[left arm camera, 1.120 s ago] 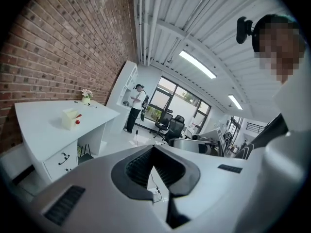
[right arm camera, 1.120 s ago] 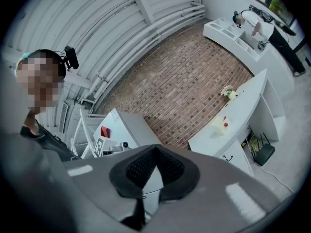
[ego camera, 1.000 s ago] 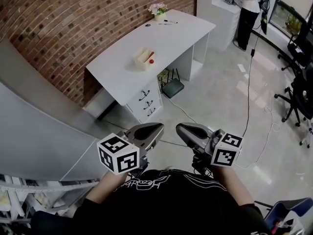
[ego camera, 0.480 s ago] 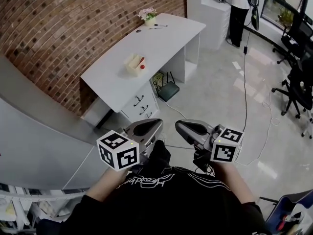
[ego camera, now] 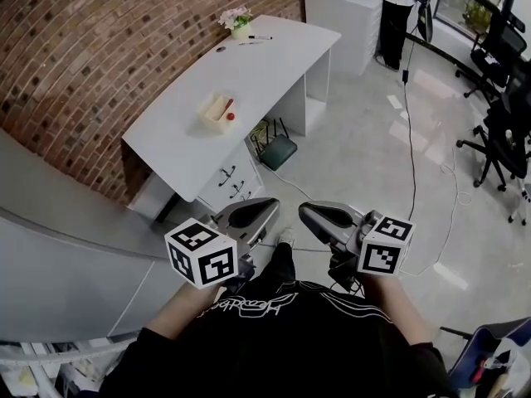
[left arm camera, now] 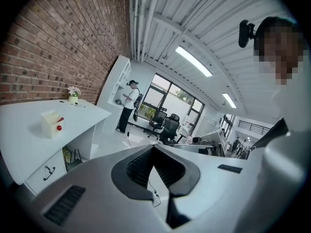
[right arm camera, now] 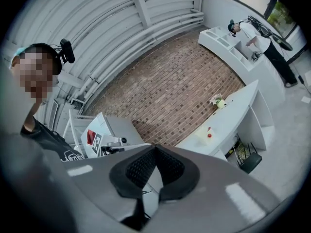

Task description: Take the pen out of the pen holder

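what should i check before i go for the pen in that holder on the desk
1. Left tool empty: ok. Its jaws are together with nothing between them.
2. Right tool empty: ok. Same state.
3. Jaws opened for a grasp: not ok. Both tools are shut.
4. Pen holder within reach: not ok. It stands on the desk, well ahead of both tools, which are held close to the body.
5. Pen present in the holder: cannot tell. A red-topped thing sticks out of it, too small to identify.
6. Holder upright: ok, as far as the head view shows.
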{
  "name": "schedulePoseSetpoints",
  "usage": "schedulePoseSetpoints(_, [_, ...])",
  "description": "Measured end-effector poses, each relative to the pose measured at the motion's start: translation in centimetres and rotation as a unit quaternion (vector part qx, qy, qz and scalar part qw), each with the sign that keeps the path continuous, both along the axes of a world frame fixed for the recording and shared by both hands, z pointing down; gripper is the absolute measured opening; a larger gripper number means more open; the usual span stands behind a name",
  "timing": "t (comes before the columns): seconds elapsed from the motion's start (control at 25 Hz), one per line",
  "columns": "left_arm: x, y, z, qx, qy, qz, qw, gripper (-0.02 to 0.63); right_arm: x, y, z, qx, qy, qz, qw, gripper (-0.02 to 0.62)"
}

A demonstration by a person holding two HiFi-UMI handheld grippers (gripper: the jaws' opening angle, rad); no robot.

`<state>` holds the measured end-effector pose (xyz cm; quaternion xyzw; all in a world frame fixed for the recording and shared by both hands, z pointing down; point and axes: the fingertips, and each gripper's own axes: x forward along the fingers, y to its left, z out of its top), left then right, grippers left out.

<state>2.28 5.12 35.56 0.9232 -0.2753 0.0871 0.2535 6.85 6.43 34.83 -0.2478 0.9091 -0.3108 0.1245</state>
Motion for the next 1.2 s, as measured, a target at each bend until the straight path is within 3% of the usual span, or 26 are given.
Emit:
schedulePoseSetpoints(0.12, [-0.3,-2.6,0.0,-0.003,0.017,0.003,0.9999,0.005,-0.3,-2.8,0.5,-0.008,-0.001,0.000,1.000,0.003])
schedulePoseSetpoints(0.84, [-5.2,-21.3,4.0,-0.052,0.003,-0.034,0.9981,0.004,-4.6,-21.4,3.0,-0.062,-0.001,-0.023,0.998,0.003])
schedulePoseSetpoints(1.2, [-8.2,-27.8,6.0,-0.063,-0.002,-0.050,0.9968,0.005,-7.4,-27.9,4.8,-0.085,0.015,-0.038,0.996,0.003])
